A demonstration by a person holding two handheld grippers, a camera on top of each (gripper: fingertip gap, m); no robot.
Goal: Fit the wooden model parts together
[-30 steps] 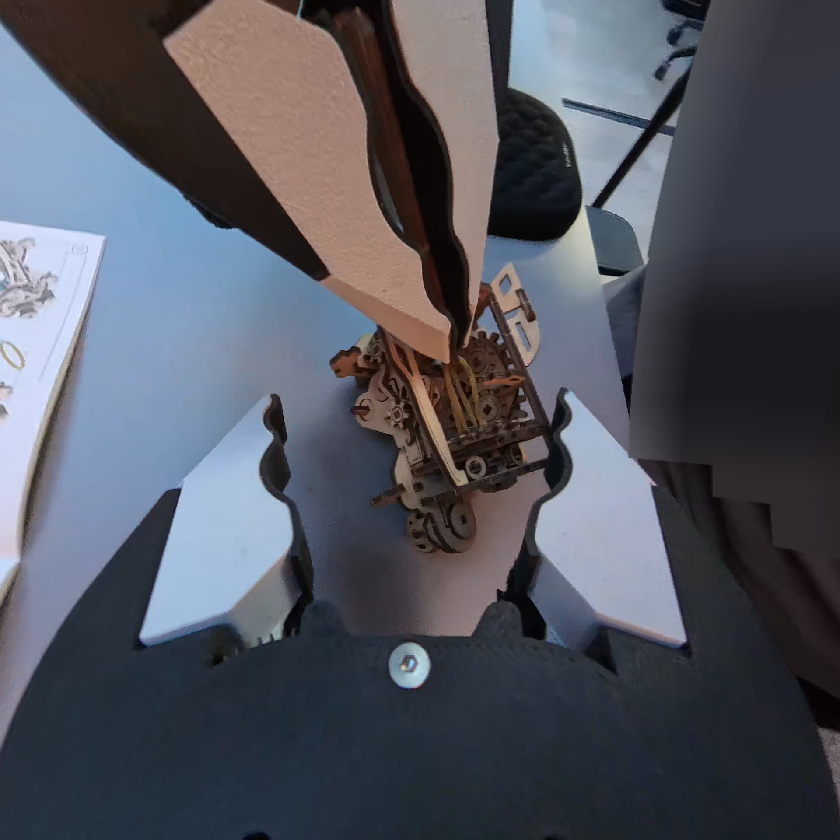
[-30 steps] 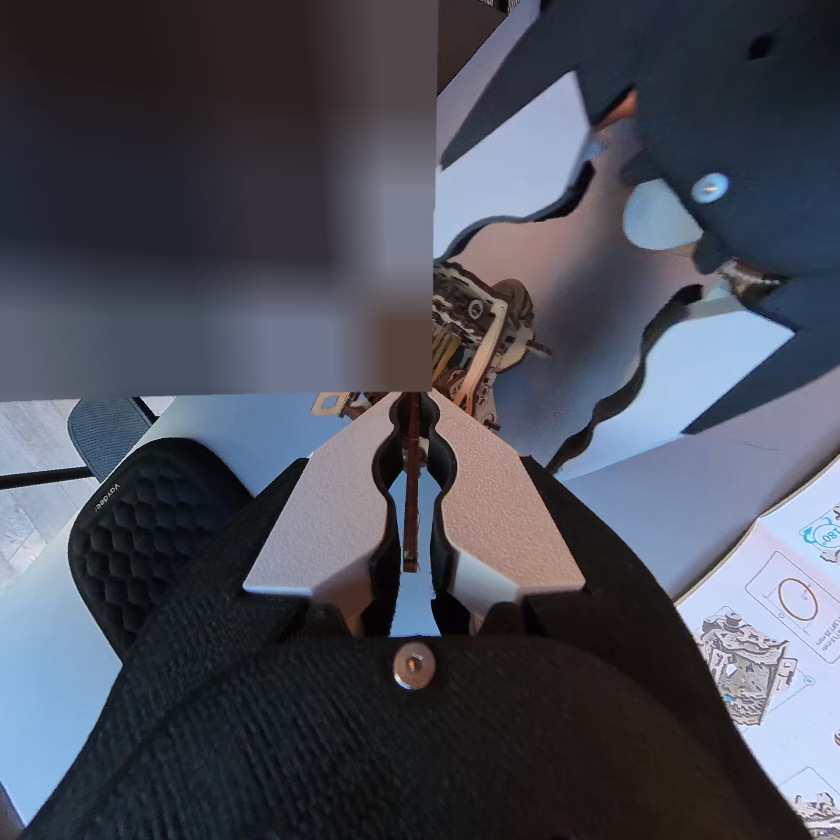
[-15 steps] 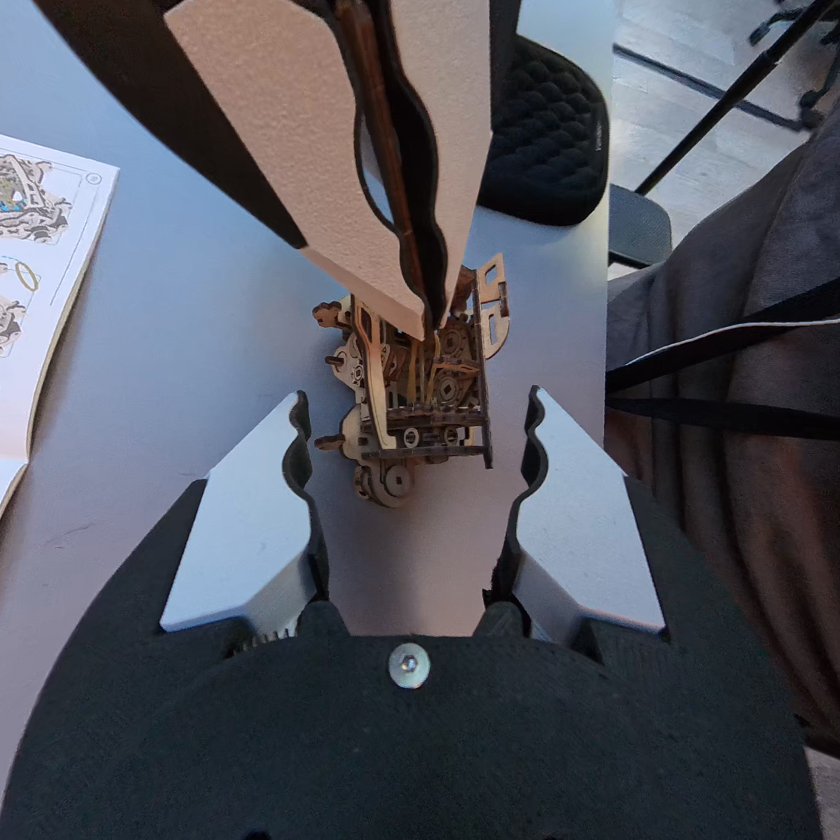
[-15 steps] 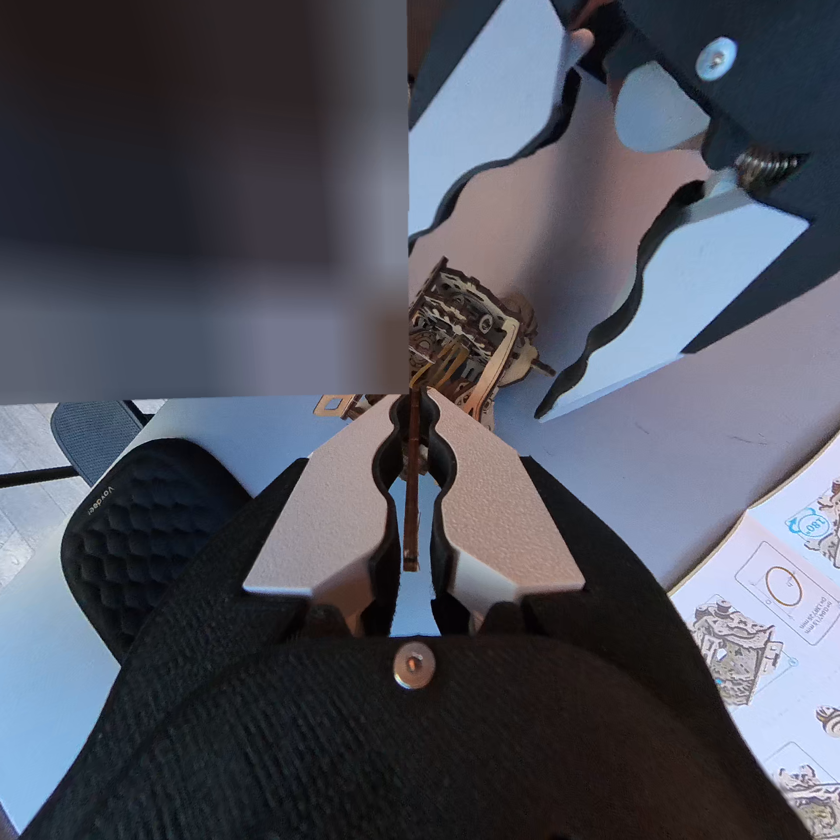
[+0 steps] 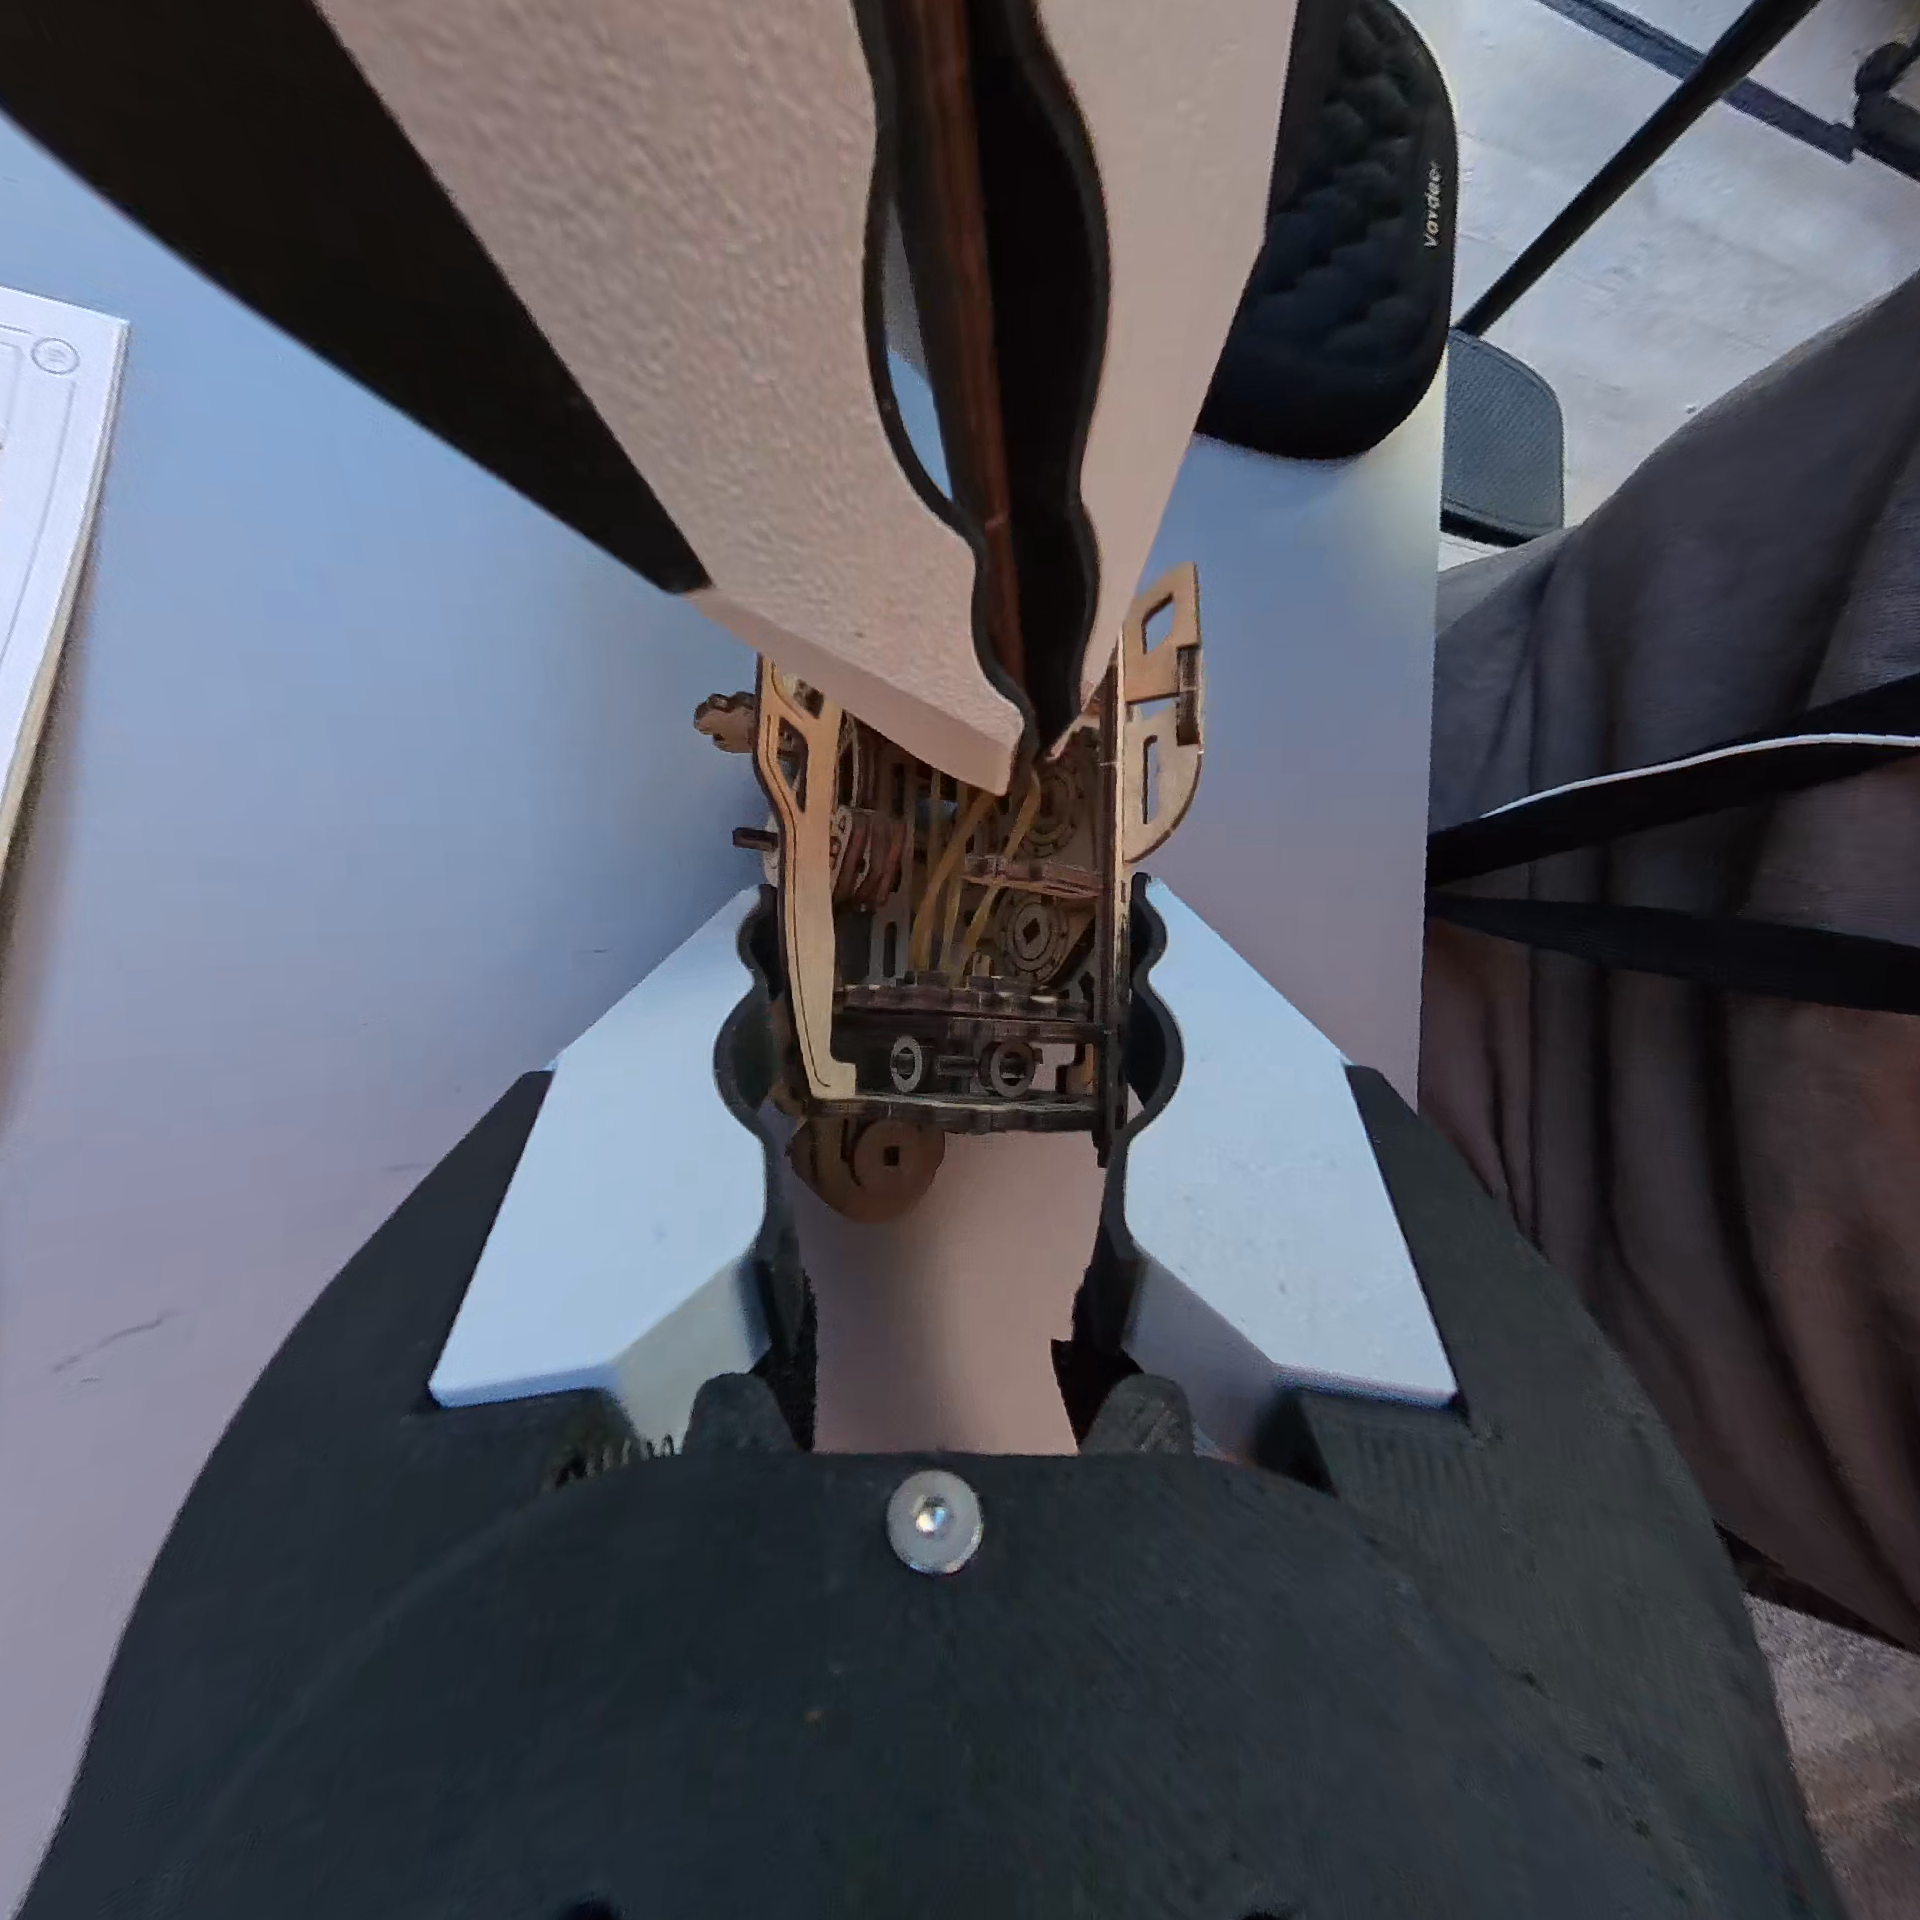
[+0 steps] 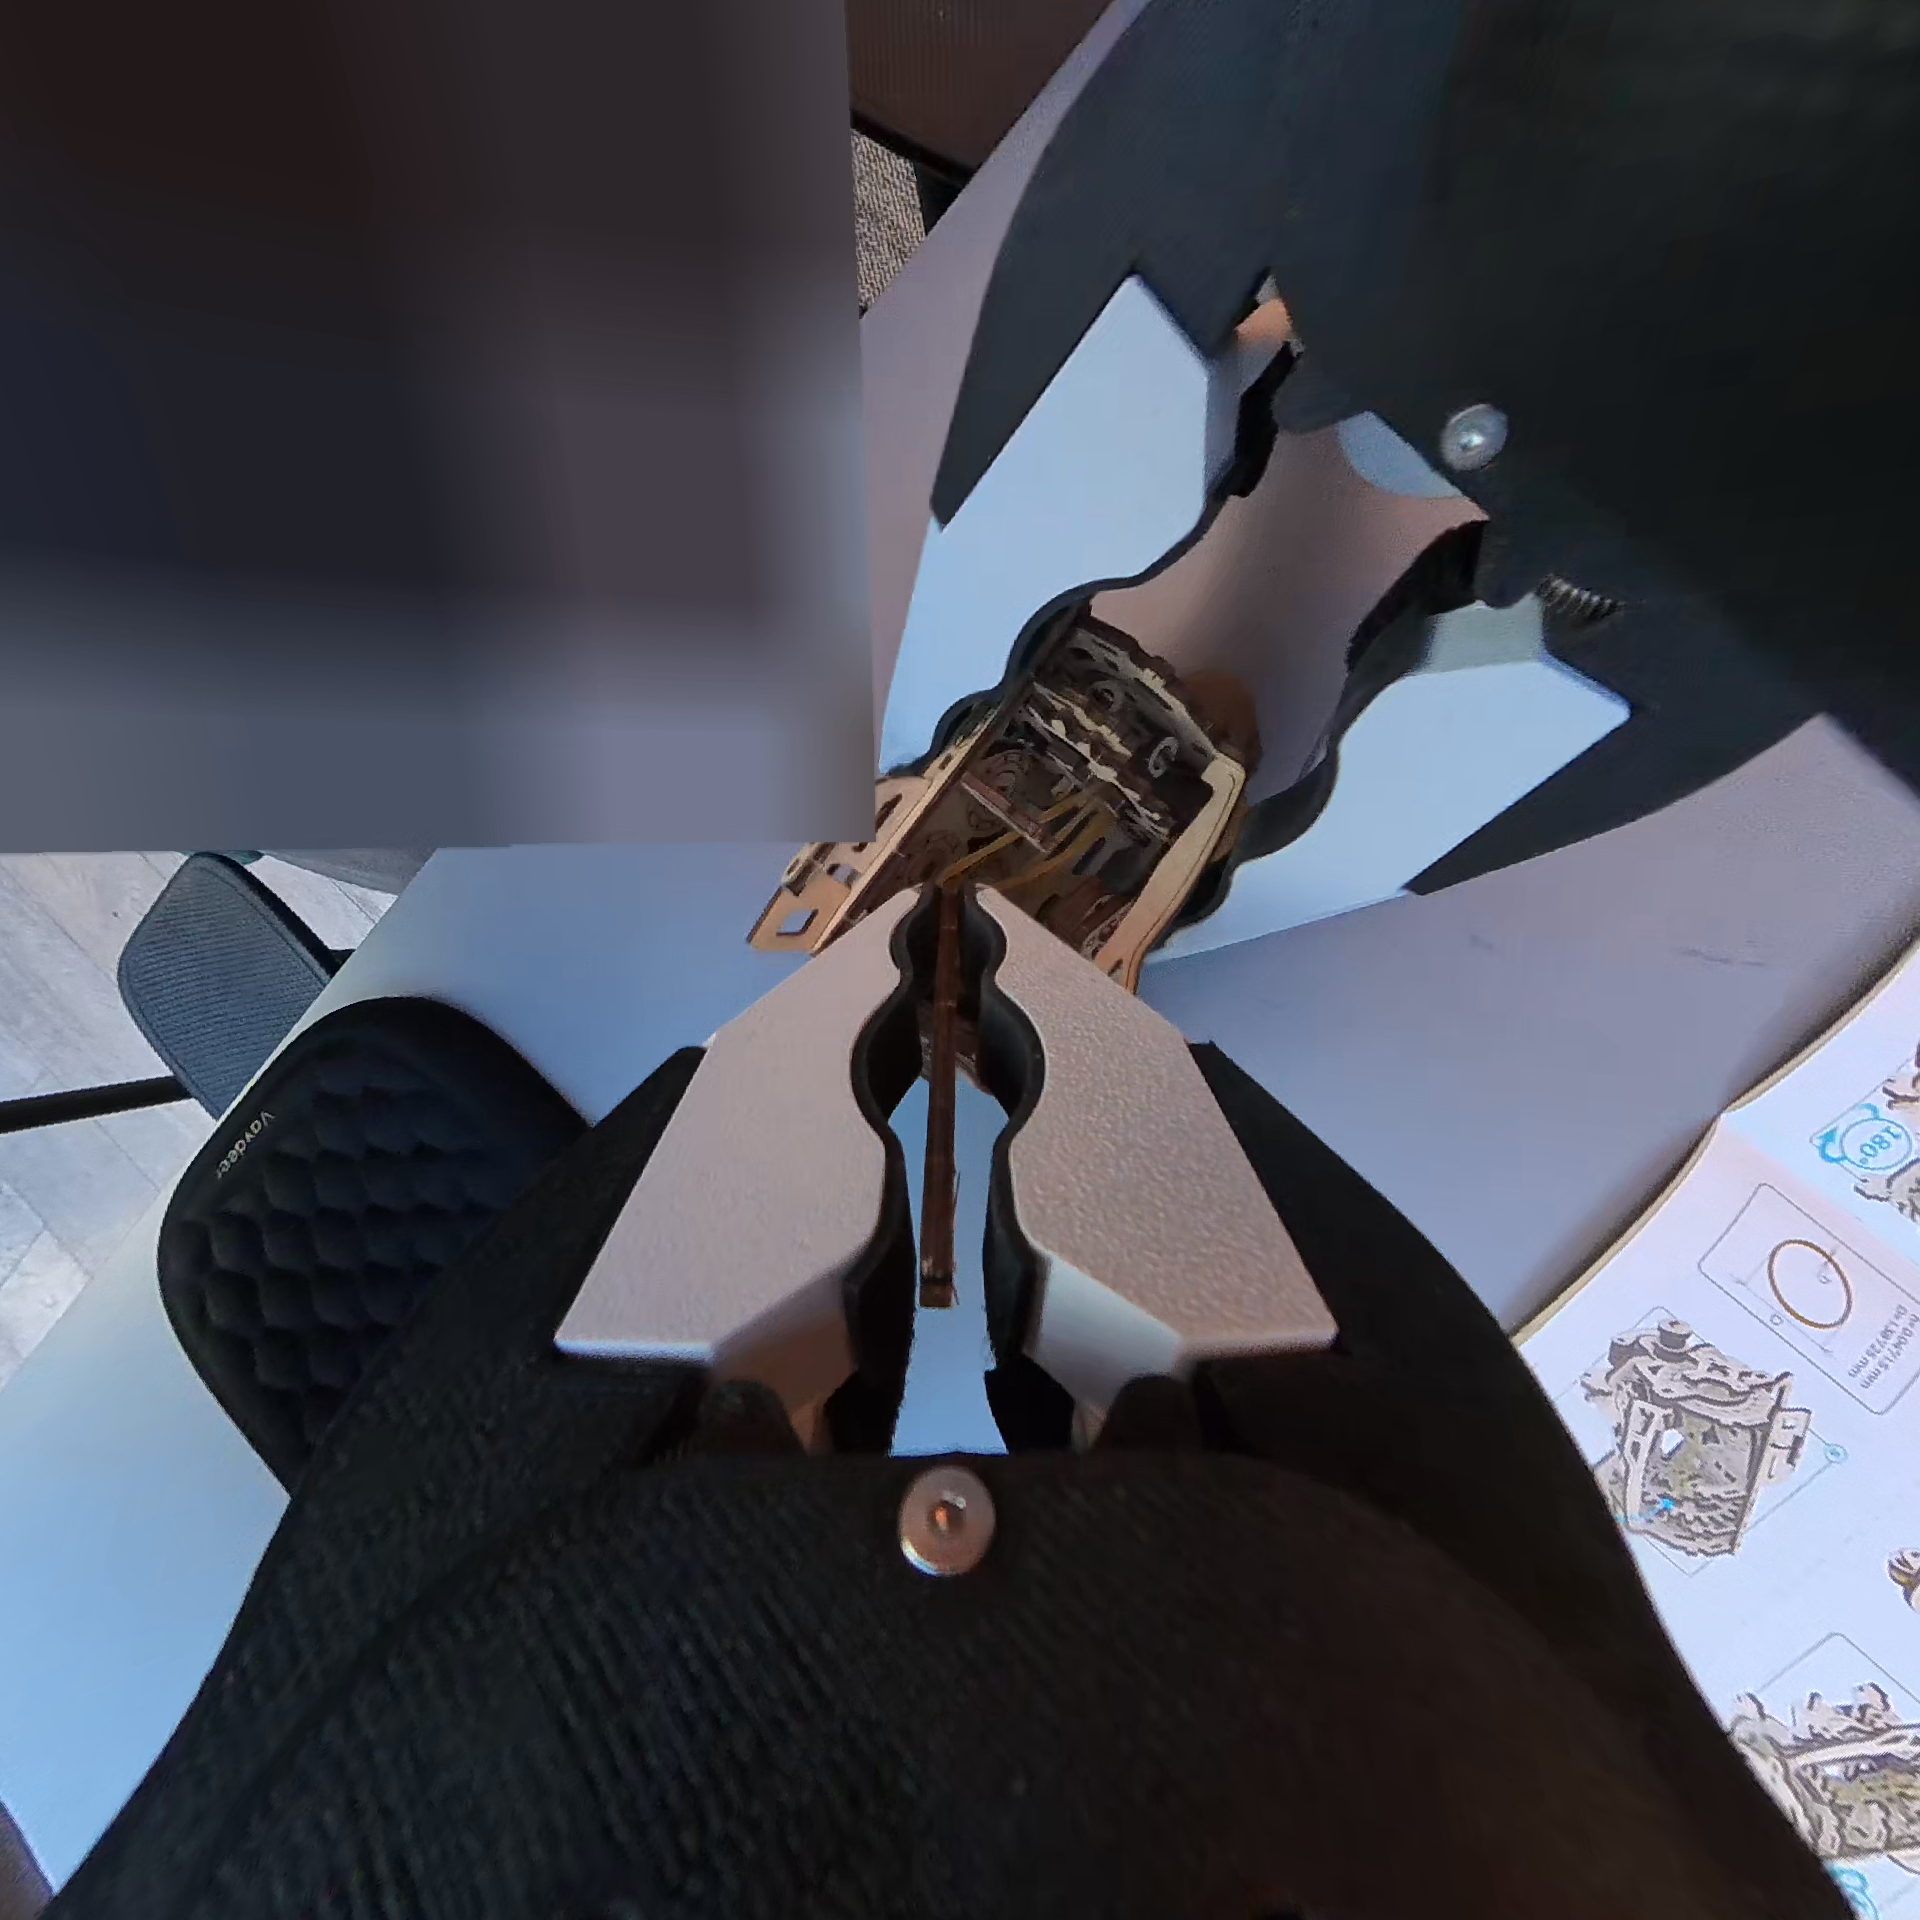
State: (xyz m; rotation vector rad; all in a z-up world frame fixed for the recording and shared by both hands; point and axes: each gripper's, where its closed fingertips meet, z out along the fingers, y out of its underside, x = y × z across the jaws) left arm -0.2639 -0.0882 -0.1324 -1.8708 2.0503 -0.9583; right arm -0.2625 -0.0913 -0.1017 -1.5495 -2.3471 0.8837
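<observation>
Dark wooden strip [image 6: 940, 1122] pinched flat in my right gripper [image 6: 951, 914], tip at the rubber bands inside the pale laser-cut wooden gear model [image 5: 956, 935] on the grey table [image 5: 364, 831]. My left gripper [image 5: 951, 997], half a second back wide open, now hugs its sides. I'd ease in straight, gently.

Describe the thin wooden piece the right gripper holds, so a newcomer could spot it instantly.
Start at the grey table, where the wooden model sits between the left gripper's fingers. Just before it, the right gripper is shut on a dark wooden strip. Unlike the pale boxy model, it is one slim, edge-on stick.
</observation>
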